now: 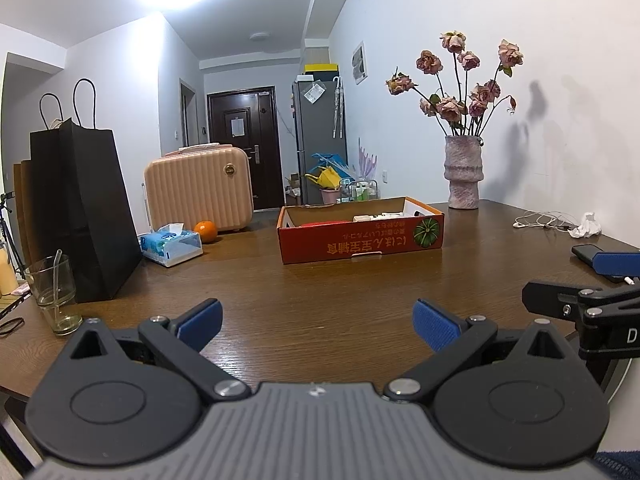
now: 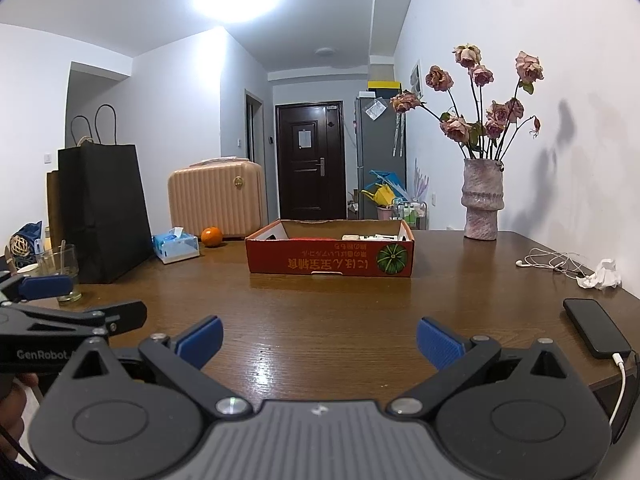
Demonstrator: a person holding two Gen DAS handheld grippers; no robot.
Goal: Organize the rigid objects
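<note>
Big wooden tabletop (image 2: 320, 312) w/ a black paper bag (image 2: 104, 212) standing at its left. Red cardboard box (image 2: 330, 262) sits mid-tabletop, open top, w/ white items (image 2: 372, 237) & sth red inside. Vase of dried roses (image 2: 482, 200) far right by the wall. Left gripper (image 1: 318, 322) & right gripper (image 2: 320, 336) hover low over the near edge, both jaws spread wide, empty. Phone (image 2: 596, 328) near right, orange (image 2: 211, 237) beside tissue pack (image 2: 176, 245)

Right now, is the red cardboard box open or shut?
Open. The red cardboard box has no lid on top; its inside walls and some white and red items inside show in both views.
</note>
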